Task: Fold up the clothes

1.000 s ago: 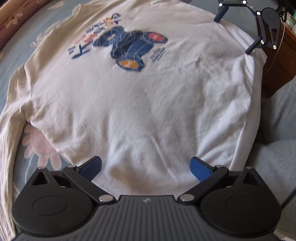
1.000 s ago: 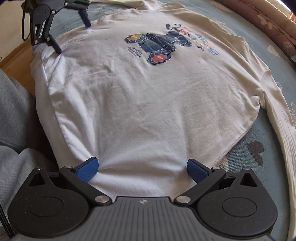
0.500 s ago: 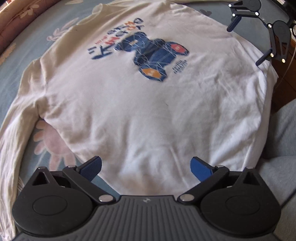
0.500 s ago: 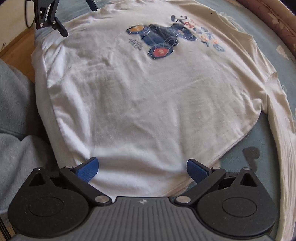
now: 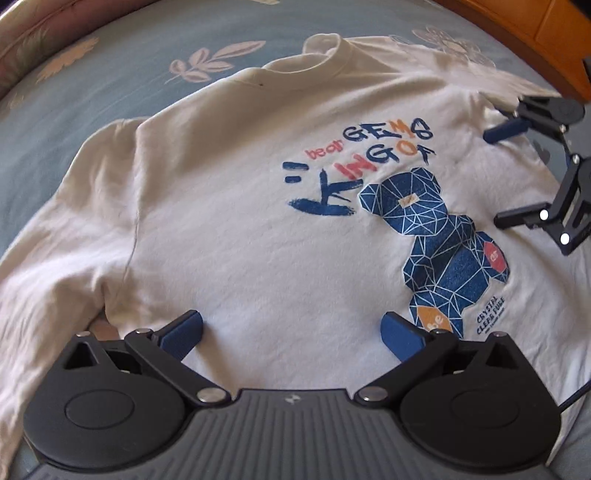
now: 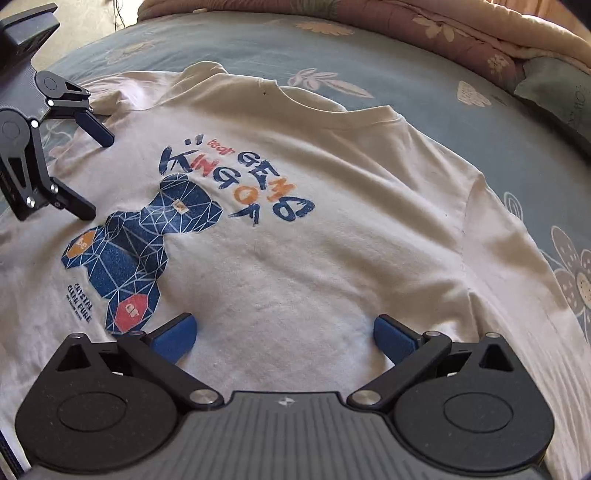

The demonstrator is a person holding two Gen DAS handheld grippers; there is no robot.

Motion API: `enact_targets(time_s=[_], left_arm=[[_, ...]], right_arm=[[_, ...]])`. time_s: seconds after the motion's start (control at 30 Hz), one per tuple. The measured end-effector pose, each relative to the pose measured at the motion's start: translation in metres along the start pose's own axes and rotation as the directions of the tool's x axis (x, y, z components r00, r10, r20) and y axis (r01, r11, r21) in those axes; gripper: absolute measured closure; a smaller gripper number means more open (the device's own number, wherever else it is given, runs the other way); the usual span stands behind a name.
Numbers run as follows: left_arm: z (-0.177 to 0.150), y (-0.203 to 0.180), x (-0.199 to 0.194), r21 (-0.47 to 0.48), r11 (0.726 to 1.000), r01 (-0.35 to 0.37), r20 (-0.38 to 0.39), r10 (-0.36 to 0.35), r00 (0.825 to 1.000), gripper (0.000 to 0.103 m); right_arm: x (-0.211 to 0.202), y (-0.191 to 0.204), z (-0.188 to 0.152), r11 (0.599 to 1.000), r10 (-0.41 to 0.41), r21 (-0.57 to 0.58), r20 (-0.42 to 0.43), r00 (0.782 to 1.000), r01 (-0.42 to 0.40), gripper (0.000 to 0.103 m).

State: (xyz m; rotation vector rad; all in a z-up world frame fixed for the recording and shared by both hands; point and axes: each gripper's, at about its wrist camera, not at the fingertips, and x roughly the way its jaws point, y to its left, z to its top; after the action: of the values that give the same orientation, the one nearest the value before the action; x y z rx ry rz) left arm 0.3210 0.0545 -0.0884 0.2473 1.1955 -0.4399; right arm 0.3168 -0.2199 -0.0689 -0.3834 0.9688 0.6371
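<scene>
A white long-sleeved shirt (image 5: 221,221) lies face up and spread flat on the bed, collar at the far side. Its chest carries a blue bear print (image 5: 436,251) with lettering. My left gripper (image 5: 291,328) hovers open over the chest, left of the print, with nothing between its blue pads. One sleeve (image 5: 37,295) runs off at the left. In the right wrist view the same shirt (image 6: 332,258) and print (image 6: 147,240) show, with my right gripper (image 6: 284,328) open over the chest beside the print. Each gripper shows in the other's view, open: right (image 5: 493,177), left (image 6: 98,177).
The blue floral bedsheet (image 5: 110,74) surrounds the shirt. A pink floral quilt (image 6: 443,29) and a grey-green pillow (image 6: 554,92) lie along the far edge. A wooden bed frame (image 5: 517,29) stands at the far right of the left wrist view.
Both grippers have travelled from the hem up over the shirt to its chest, staying open. The collar and print now sit much closer in both views.
</scene>
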Motion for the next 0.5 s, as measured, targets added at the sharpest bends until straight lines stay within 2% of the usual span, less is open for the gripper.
enact_targets(time_s=[0.07,0.17,0.3,0.37,0.43,0.5], left_arm=[[0.0,0.003,-0.004,-0.01,1.0,0.008,-0.017,-0.008,1.0,0.001],[0.018,0.008,-0.008,-0.023,0.999,0.039,-0.014,-0.04,0.999,0.001],[0.07,0.004,-0.014,-0.008,0.995,0.102,0.088,-0.101,0.991,0.001],[0.101,-0.002,-0.012,-0.023,0.983,0.184,0.14,-0.179,0.974,0.001],[0.131,-0.011,-0.009,-0.037,0.963,0.268,0.188,-0.256,0.948,0.001],[0.157,-0.024,-0.001,-0.051,0.937,0.346,0.22,-0.328,0.919,0.001]], right_arm=[[0.001,0.005,-0.001,0.999,-0.026,0.024,0.007,1.0,0.026,0.0],[0.003,0.011,-0.001,0.996,-0.064,0.065,0.022,0.998,0.063,0.0],[-0.001,0.011,-0.005,0.993,-0.087,0.087,0.063,0.994,0.081,0.0],[-0.003,0.012,-0.004,0.991,-0.097,0.096,0.056,0.994,0.092,0.0],[-0.005,0.011,0.002,0.987,-0.094,0.133,0.032,0.995,0.089,0.0],[-0.012,0.009,0.006,0.98,-0.091,0.182,0.056,0.994,0.079,0.0]])
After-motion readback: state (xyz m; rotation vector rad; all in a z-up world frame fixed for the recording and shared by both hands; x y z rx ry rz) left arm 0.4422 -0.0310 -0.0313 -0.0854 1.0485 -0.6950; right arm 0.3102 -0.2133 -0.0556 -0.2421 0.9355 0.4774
